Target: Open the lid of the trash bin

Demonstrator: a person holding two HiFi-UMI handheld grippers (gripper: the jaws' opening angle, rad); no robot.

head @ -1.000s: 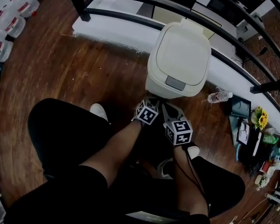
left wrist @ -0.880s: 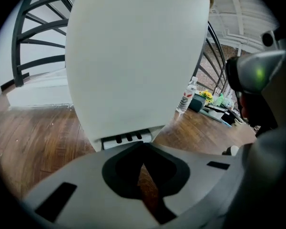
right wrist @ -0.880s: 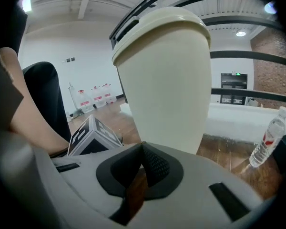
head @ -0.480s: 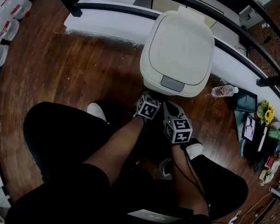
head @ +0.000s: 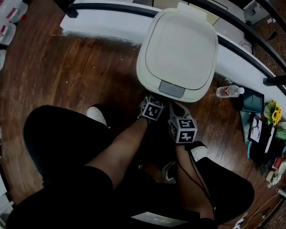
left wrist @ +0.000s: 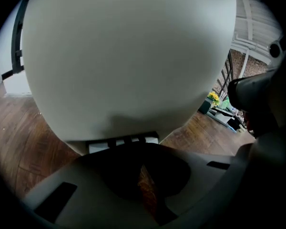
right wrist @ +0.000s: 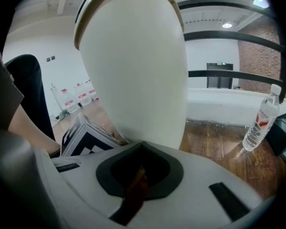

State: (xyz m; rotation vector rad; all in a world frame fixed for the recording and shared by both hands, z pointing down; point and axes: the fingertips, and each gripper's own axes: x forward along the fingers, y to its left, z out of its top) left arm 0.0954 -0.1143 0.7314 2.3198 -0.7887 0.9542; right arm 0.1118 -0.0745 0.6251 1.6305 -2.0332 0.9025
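Starting at the far left, a row of plastic containers (head: 1, 30) lines the edge of the wooden floor (head: 86, 70), well apart from the work. Nearer the middle, the left gripper (head: 152, 104) sits low, just beside the near face of the trash bin (left wrist: 124, 56). Its own view shows its jaws drawn together with only a thin slit between them and nothing held. The bin fills that view, rising right in front of the jaws. Above it, the cream lid (head: 178, 46) lies flat and fully down, and the grey press tab (head: 171, 88) on its near edge is unpressed as far as can be seen. Just to the right, the right gripper (head: 180, 116) is also at the bin's near side, its jaws likewise pressed together and empty, the bin's rounded wall close ahead. Further right, a water bottle (head: 229, 91) lies on the floor. By my reading, nothing of the opening is done: both grippers are positioned at the bin, but neither touches the tab or lid, and the whole lift remains.
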